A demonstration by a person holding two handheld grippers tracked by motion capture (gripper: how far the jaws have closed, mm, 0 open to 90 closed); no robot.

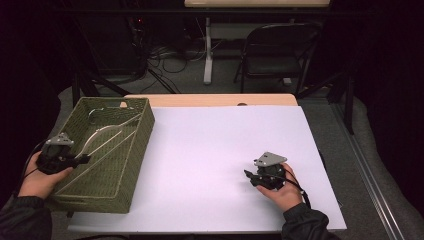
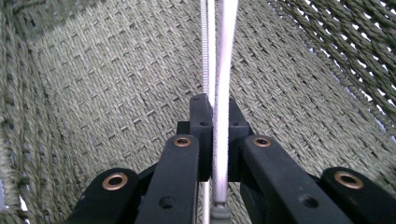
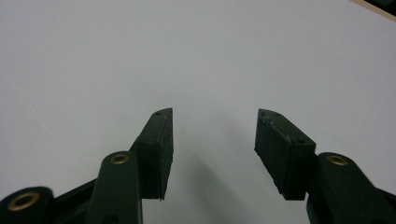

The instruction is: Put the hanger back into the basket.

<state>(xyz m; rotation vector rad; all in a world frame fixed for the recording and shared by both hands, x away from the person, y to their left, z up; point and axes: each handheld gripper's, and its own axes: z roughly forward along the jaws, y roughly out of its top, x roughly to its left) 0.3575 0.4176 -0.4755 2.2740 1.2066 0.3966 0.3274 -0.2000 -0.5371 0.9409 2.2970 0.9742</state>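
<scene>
Left gripper [image 1: 85, 160] clamped on a pair of long, slim metal tongs [image 1: 107, 134], both silvery arms pinched flat between the black jaws, as seen close up in the left gripper view [image 2: 215, 140]. Tongs angled away to the far right, down inside the green woven rectangular basket [image 1: 131, 165] at the left edge of the white-topped bench [image 1: 210, 150]; far tip probably resting on or just above the basket floor, hard to judge in the dim high view. Right gripper [image 3: 214, 140] parked near the right side of the bench, jaws spread wide over bare white surface, nothing between them. Step in hand, by the look of it: setting the tongs down into the basket. Next move calls for lowering until the tongs lie along the woven bottom, then easing the jaws apart and lifting straight out, clear of the basket's near wall, without dragging the tongs along.
</scene>
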